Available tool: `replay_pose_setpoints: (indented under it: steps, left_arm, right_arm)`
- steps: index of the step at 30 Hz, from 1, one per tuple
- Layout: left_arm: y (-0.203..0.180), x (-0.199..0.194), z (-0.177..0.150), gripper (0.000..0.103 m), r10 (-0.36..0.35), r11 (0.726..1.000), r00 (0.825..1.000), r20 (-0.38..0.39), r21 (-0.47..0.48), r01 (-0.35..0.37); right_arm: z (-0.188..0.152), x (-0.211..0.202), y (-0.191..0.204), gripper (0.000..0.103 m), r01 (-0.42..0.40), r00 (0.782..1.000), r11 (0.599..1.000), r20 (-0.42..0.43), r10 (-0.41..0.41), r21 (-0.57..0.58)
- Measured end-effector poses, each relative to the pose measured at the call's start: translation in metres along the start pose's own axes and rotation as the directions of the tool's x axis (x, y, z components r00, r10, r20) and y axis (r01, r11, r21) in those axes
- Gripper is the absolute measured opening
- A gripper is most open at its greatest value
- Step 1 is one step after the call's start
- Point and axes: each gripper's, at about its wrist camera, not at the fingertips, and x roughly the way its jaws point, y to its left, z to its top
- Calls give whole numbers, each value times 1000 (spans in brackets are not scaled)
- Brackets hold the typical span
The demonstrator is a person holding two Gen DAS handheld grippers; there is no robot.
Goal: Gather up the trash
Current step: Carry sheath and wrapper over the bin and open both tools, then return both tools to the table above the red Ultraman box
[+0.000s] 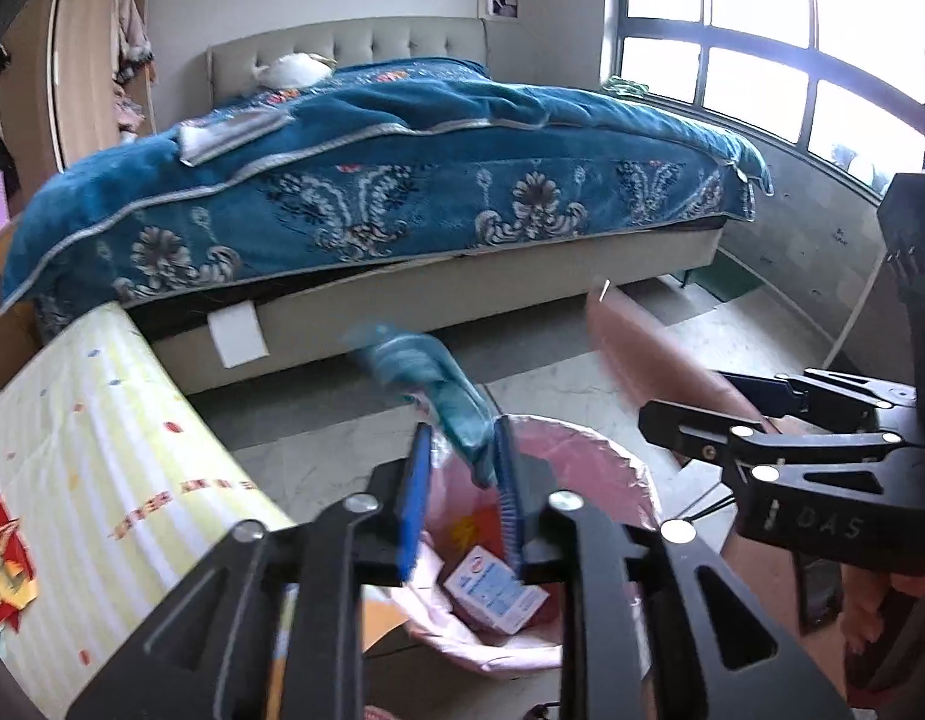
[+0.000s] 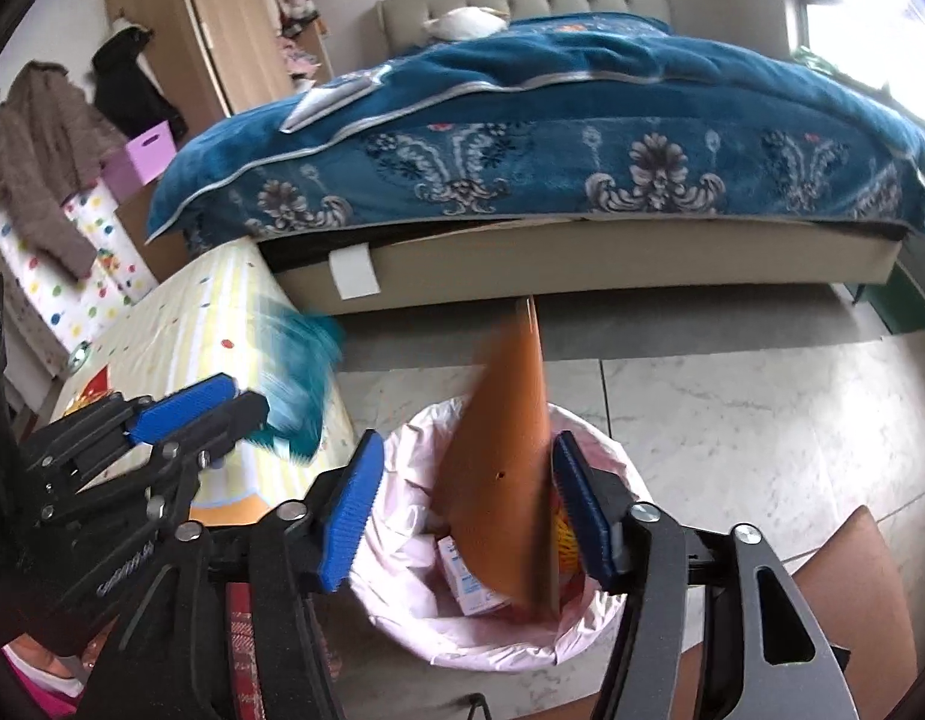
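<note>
A bin lined with a pink bag [image 1: 588, 450] [image 2: 396, 546] stands on the floor under both grippers. My left gripper [image 1: 462, 429] is open above it. A blurred teal wrapper [image 1: 426, 372] [image 2: 300, 384] hangs loose between its blue pads, touching the right one. My right gripper [image 2: 468, 444] is wide open over the bin. A blurred orange cardboard sheet [image 2: 504, 480] [image 1: 642, 348] stands between its fingers, against the right pad, with its lower end inside the bag. A small white and blue carton [image 1: 495, 594] [image 2: 468, 588] lies in the bin.
A bed with a blue patterned blanket [image 1: 402, 180] runs across the back. A yellow striped pad [image 1: 102, 450] lies just left of the bin. Pale marble floor [image 2: 732, 420] spreads to the right. A brown surface [image 2: 852, 570] sits at the near right. Coats hang at the far left.
</note>
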Motion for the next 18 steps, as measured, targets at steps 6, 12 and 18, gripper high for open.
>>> replay_pose_setpoints:
  steps: [6, 12, 18]
  left_arm:
    - [5, 5, -9, 56, -25, 1000, 999, -31, -4, 25]
    - [26, -6, -15, 56, -12, 997, 999, -41, -74, 9]
    - [49, -37, -23, 59, 59, 991, 998, -16, -115, -61]
  right_arm:
    - [0, 1, -9, 61, 2, 1000, 1000, -10, -2, 24]
    - [-3, -7, 1, 61, -19, 1000, 1000, 1, 19, 15]
    - [-7, -14, 30, 61, -58, 998, 998, 5, 58, -28]
